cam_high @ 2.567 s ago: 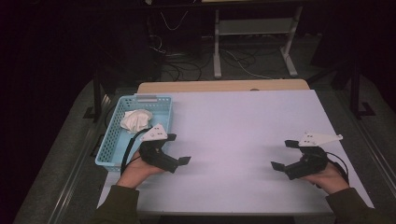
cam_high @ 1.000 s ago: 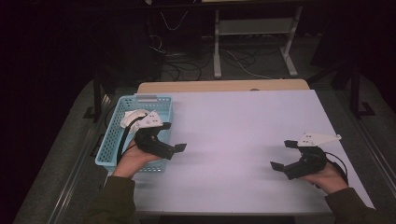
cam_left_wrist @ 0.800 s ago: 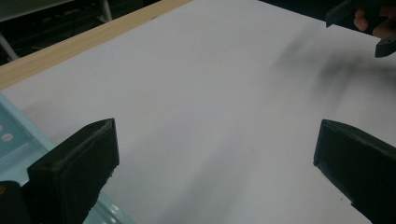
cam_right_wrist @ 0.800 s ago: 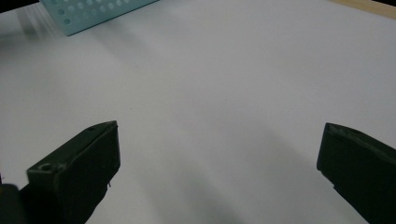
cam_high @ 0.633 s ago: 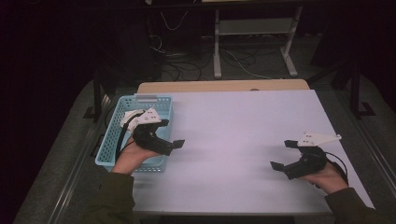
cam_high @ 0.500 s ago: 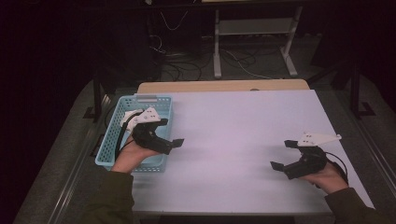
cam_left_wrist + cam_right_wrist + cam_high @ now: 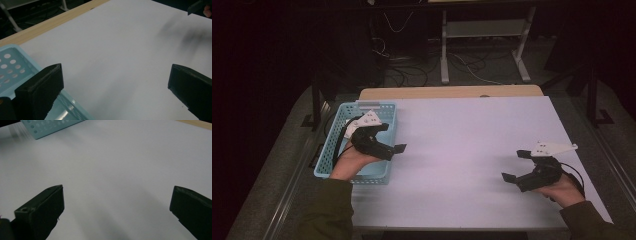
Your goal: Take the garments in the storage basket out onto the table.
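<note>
- Two hand-held grippers are in use, one in each hand, and I describe them from left to right.
- At the far left of the surface [image 7: 472, 135] stands a light blue basket [image 7: 337, 125] with holes in its walls. It sits at the left edge, probably so that the middle stays free for work.
- The left hand-held gripper [image 7: 388, 142] hangs over the near right part of this basket, with its jaws pointing to the right, towards the middle of the surface. The jaws are spread wide with nothing between them.
- In the left gripper view, one jaw stands over the basket's corner and the other over the bare white top.
- What lies inside the basket I cannot tell, because the hand and the gripper cover it in the high view.
- I judge that the work here concerns the basket and its content, since this gripper is so close to it.
- The right hand-held gripper [image 7: 514, 166] is well apart, near the right front corner. Its jaws are also spread and carry nothing.
- The right hand seems to rest low on the surface; I judge it is waiting.
</note>
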The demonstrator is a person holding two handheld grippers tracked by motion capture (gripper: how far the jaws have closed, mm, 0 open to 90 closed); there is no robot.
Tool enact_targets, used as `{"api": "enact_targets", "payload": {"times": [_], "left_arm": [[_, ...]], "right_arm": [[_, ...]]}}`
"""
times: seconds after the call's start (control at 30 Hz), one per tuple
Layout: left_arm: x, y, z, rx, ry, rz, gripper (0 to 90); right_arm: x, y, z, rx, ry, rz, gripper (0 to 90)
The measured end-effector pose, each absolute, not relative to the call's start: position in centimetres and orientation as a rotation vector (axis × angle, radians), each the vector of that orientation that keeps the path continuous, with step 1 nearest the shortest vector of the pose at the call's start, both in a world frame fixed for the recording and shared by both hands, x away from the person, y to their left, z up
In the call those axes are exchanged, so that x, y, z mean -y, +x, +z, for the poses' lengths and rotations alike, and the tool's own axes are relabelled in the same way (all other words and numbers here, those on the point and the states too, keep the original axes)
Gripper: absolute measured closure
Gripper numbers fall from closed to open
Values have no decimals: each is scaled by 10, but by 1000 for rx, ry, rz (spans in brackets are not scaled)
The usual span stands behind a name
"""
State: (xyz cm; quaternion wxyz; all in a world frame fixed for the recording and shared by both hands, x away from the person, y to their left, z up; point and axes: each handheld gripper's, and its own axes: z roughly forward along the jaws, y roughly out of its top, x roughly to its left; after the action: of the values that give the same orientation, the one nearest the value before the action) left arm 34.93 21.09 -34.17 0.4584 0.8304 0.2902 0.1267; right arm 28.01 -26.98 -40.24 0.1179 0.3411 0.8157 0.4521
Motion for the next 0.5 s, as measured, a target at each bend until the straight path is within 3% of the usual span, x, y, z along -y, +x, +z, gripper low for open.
{"api": "enact_targets", "payload": {"times": [0.5], "left_arm": [[-220,358,-338,-741,2064,341,0]], "right_arm": [[270,280,-402,-2386,1000,1321,0]]}}
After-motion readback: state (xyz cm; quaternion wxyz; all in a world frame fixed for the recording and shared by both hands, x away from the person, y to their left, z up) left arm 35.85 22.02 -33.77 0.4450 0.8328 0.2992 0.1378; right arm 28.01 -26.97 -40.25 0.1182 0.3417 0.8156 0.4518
